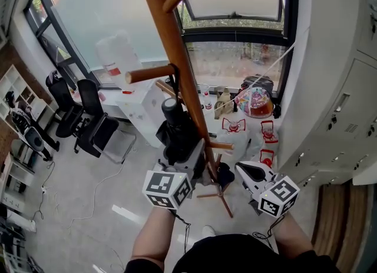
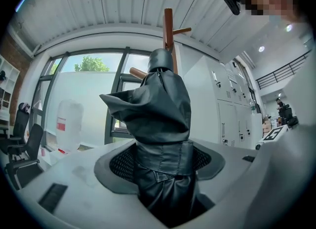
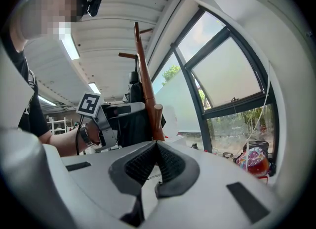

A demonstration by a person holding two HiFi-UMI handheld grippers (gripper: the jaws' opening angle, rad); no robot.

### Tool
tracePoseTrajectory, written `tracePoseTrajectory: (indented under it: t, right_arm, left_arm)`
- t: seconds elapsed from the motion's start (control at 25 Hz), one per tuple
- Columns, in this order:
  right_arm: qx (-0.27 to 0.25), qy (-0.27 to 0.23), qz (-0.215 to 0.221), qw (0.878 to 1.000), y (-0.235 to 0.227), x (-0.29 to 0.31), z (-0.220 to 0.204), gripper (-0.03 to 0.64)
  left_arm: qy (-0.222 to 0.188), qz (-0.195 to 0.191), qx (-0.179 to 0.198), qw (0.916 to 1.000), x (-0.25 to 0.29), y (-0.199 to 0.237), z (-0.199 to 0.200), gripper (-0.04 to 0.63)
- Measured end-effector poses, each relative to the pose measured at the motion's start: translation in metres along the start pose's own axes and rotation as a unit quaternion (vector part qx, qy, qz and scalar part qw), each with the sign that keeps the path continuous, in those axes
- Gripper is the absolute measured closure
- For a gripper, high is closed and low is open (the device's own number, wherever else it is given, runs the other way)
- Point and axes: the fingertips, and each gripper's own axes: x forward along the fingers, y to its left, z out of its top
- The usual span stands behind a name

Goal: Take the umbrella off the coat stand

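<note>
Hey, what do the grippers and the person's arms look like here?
Both the left gripper and the right gripper have pale grey shells and black ribbed pads. Each carries a white cube with black square markers. Thin black cables trail from them. The person wears a black short-sleeved top.

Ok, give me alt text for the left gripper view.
A folded black umbrella stands gripped between the left gripper's jaws, mid-frame. Behind it rises the wooden coat stand, a window to its left, white lockers to its right.
</note>
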Motion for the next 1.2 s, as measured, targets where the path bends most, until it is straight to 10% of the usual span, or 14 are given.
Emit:
tracePoseTrajectory:
  t: [1.2]
  right_arm:
    - [-0.019, 0.003, 0.026, 0.999, 0.014, -0.023, 0.006, 0.563]
  left_arm:
    - [-0.05, 0.037, 0.004, 0.9981, -0.029, -0.011, 0.061, 0.33]
